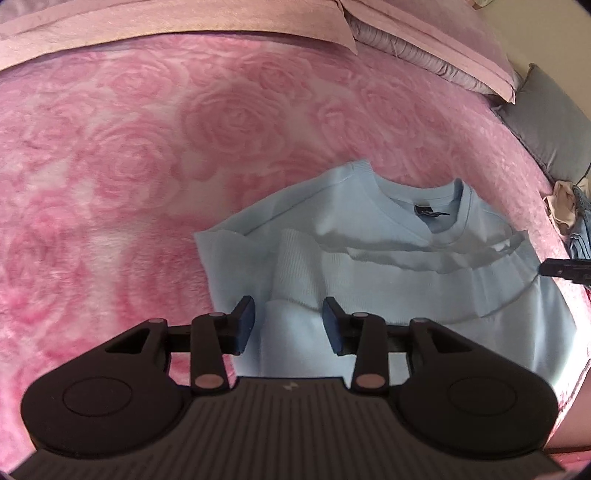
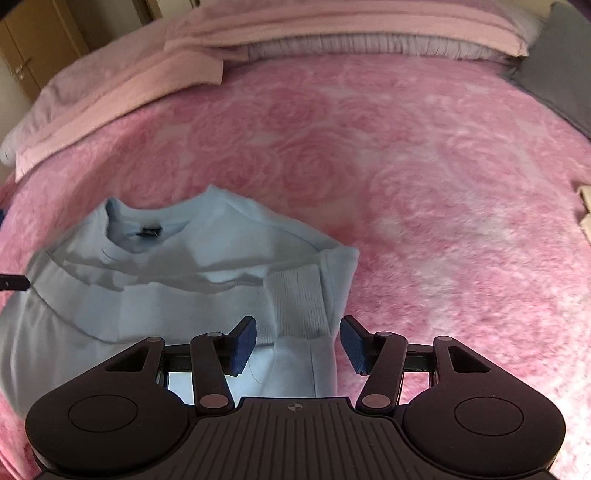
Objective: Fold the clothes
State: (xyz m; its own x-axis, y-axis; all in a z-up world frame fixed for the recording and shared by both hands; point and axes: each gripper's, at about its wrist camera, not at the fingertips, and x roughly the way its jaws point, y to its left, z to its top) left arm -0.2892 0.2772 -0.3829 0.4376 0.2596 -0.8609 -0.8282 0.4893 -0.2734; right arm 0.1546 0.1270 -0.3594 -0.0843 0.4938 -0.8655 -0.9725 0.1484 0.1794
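Note:
A light blue sweatshirt [image 1: 388, 236] lies on the pink rose blanket [image 1: 110, 166], collar and dark label on the far side. It is folded over itself, with ribbed bands across its middle. My left gripper [image 1: 290, 325] hovers over its near left part, jaws open, a ribbed cuff [image 1: 295, 266] just beyond the pads, which do not press the cloth. In the right wrist view the sweatshirt [image 2: 166, 266] sits at lower left. My right gripper [image 2: 299, 343] stands open over its right edge, a sleeve [image 2: 303, 362] lying between the pads untouched.
Pink pillows [image 2: 332, 22] and a folded pink cover [image 2: 122, 85] line the head of the bed. A grey cushion [image 1: 554, 122] and a small heap of other clothes [image 1: 569, 214] sit at the right edge. A wooden door [image 2: 33, 48] stands beyond the bed.

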